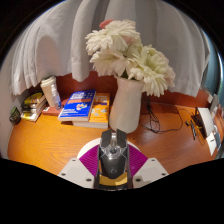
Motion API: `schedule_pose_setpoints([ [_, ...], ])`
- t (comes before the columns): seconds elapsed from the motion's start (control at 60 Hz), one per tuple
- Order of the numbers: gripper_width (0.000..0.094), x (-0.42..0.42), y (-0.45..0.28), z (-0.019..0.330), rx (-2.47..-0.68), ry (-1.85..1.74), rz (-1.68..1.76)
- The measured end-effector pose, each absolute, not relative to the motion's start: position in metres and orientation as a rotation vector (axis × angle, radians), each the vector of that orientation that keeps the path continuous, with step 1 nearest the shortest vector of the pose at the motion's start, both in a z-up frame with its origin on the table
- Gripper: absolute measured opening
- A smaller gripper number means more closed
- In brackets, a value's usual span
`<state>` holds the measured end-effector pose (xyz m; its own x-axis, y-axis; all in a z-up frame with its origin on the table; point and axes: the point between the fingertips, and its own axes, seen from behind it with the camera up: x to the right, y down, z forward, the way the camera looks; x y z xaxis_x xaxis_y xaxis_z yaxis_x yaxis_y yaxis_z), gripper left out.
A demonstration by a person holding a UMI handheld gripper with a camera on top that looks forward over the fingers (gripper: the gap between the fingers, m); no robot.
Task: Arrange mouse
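Observation:
A dark grey and black computer mouse [112,155] with a yellow-tan band at its near end sits between my gripper's fingers [112,160]. Both magenta pads [89,160] press on its sides, so the gripper is shut on it. The mouse is held above the orange-brown wooden table [60,140]. Its underside is hidden.
A white vase [125,103] with white flowers [128,55] stands just beyond the fingers. Books [80,106] and small boxes [36,103] lie to the left of it. Black cables [170,120] and a white device [208,125] are to the right. A white curtain [60,50] hangs behind.

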<state>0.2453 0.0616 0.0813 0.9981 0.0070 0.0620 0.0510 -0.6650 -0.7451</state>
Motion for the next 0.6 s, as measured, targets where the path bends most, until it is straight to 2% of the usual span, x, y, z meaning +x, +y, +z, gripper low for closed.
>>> schedule_pose_setpoints([
  [0.15,0.0383,0.251,0.06,0.024,-2.378,-0.024,-0.004],
  [0.333,0.0382,0.246,0.05,-0.01,-2.433,-0.046,0.022],
  [0.433,0.0387,0.246,0.051,-0.009,-2.405,-0.026,0.029],
  [0.6,0.0522,0.246,0.053,-0.01,-2.391,-0.031,0.035],
])
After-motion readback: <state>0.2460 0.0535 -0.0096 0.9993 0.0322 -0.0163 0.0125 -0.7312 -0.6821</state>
